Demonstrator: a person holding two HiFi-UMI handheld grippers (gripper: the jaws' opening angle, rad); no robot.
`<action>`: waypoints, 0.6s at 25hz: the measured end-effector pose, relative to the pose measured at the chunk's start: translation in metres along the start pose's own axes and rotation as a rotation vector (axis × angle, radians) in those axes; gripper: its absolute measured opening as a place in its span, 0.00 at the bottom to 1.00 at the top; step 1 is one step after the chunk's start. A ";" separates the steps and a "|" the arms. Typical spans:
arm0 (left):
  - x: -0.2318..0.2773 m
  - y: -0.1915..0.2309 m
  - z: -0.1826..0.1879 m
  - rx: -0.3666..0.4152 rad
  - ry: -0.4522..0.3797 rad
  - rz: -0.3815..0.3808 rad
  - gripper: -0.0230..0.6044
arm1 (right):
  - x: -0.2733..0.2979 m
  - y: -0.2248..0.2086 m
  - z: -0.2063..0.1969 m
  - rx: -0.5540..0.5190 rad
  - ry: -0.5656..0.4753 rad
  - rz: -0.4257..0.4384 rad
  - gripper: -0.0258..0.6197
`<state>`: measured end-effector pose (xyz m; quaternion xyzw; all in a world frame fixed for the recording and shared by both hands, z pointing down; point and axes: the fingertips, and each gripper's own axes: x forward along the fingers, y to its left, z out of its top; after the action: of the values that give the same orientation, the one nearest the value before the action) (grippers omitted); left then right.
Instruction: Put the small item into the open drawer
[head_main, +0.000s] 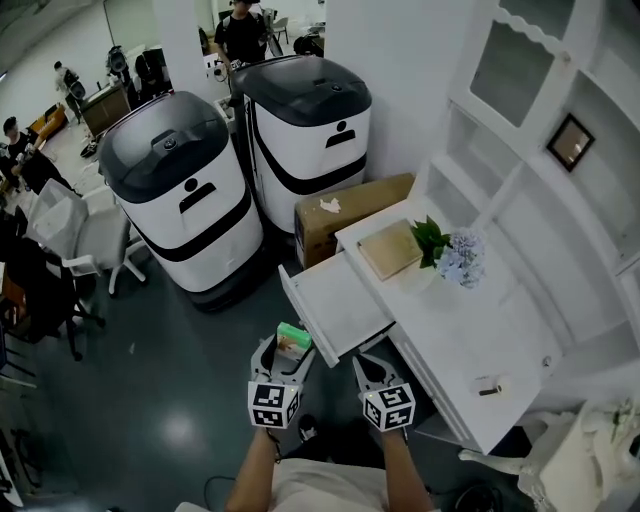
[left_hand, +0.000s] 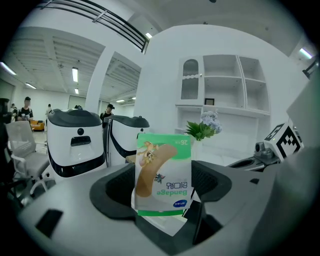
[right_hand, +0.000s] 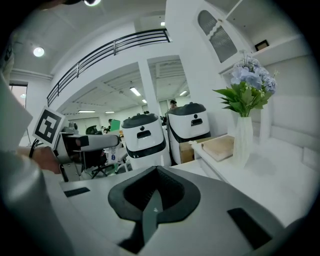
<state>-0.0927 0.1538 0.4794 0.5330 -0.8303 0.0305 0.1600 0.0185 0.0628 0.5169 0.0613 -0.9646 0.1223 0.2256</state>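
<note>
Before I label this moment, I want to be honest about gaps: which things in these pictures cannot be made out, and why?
- Bandage packet: left gripper view, bottom edge sunk between the jaws of the left gripper.
- Small object on the desk: head view, too small to name.
- Framed picture: head view, too small to read.

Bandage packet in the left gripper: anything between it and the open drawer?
Nothing visible does. The bandage packet, clamped in the left gripper, sits outside the front panel of the open drawer, whose inside looks bare. The right gripper, shut, is off to the side.
</note>
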 end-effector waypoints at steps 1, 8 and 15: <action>0.007 0.002 0.001 0.003 0.001 -0.008 0.61 | 0.004 -0.003 0.002 -0.003 0.002 -0.003 0.07; 0.051 -0.007 0.004 0.052 0.028 -0.079 0.61 | 0.032 -0.031 0.011 -0.008 0.024 0.001 0.07; 0.106 -0.015 0.002 0.073 0.075 -0.119 0.61 | 0.061 -0.069 0.021 -0.005 0.028 0.023 0.07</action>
<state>-0.1200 0.0545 0.5077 0.5854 -0.7889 0.0711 0.1729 -0.0331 -0.0133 0.5402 0.0481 -0.9622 0.1233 0.2381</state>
